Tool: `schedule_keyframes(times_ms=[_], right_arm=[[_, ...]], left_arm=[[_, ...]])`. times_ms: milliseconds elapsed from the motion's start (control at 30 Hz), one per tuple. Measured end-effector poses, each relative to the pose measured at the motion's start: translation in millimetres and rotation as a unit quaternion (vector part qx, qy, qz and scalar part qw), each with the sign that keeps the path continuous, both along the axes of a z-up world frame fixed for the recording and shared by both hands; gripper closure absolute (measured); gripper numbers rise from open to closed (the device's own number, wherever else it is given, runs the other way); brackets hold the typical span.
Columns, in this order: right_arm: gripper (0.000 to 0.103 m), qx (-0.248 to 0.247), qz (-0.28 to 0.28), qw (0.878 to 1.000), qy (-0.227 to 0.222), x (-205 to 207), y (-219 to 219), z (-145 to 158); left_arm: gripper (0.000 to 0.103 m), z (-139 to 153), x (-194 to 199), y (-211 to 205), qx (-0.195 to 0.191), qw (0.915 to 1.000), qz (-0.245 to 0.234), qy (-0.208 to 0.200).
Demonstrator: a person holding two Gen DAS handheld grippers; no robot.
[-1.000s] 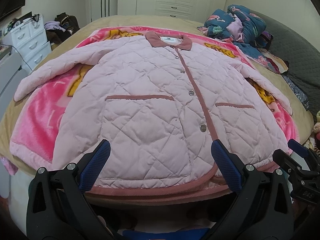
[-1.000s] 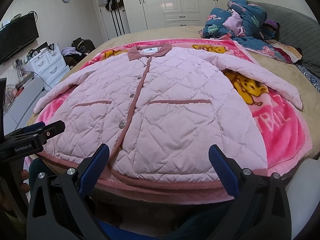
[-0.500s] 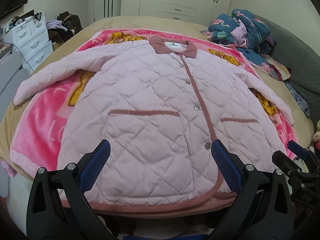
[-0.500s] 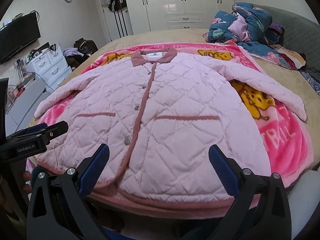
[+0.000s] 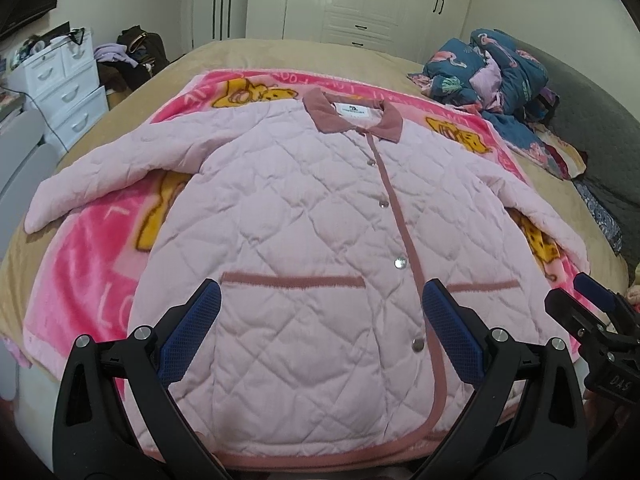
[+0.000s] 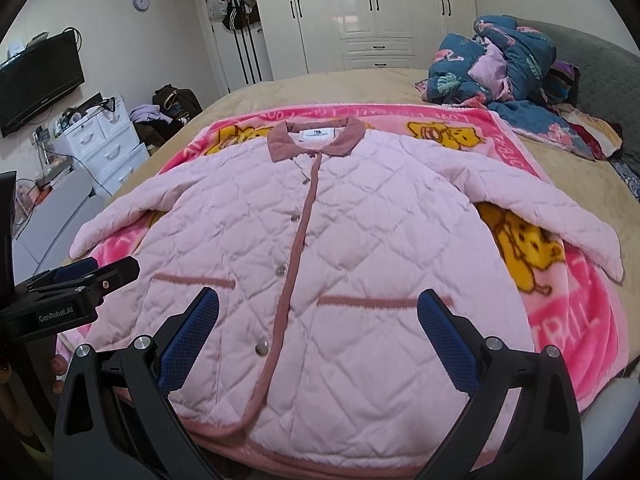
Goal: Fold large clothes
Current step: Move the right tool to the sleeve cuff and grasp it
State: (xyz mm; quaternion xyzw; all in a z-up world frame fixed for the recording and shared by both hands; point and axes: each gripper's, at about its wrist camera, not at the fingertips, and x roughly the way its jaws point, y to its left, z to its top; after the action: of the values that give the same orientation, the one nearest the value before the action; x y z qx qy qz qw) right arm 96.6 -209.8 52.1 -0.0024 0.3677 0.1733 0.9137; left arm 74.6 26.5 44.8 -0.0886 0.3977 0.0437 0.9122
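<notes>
- The bed [image 5: 280, 52] fills the room; a white wardrobe [image 6: 360, 12] stands at 12 o'clock and drawers [image 5: 64, 80] at 10.
- A pink blanket [image 5: 80, 280] covers it.
- The jacket [image 5: 304, 240] lies flat, buttoned, sleeves spread.
- Left gripper [image 5: 320, 332] and right gripper [image 6: 318, 334] hover with fingers spread wide, grasping nothing.
- Best start: pinch a sleeve cuff, fold it inward.

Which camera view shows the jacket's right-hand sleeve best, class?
The right wrist view: the sleeve lies fully visible, shoulder to cuff, across the pink blanket. In the left wrist view the same sleeve sits compressed near the frame's edge, its cuff harder to make out.
</notes>
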Motion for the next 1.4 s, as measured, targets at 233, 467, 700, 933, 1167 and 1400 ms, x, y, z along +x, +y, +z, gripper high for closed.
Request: schedule_keyframes(times_ms=[233, 467, 700, 933, 1167, 1400], right_arm=[[0.004, 0.004, -0.007, 1.000, -0.002, 23, -2, 8], [0.004, 0.007, -0.016, 1.000, -0.006, 43, -9, 16], [0.004, 0.012, -0.024, 0.999, -0.018, 64, -15, 27], [0.004, 0.020, -0.043, 0.999, -0.026, 90, -24, 35], [0.004, 0.023, -0.066, 0.997, -0.029, 123, -32, 41], [0.004, 0.030, -0.087, 0.995, -0.029, 154, -45, 41]], left_arm=[[0.008, 6, 25, 2, -0.007, 1.0000, 0.001, -0.003], [0.008, 17, 49, -1, -0.011, 0.9998, -0.001, -0.015], [0.008, 27, 75, -3, -0.015, 0.9997, -0.005, -0.020], [0.008, 30, 102, -10, -0.019, 0.9995, -0.014, -0.020], [0.008, 26, 135, -17, -0.024, 0.9994, -0.021, -0.010], [0.008, 22, 163, -26, -0.040, 0.9987, -0.031, -0.008]])
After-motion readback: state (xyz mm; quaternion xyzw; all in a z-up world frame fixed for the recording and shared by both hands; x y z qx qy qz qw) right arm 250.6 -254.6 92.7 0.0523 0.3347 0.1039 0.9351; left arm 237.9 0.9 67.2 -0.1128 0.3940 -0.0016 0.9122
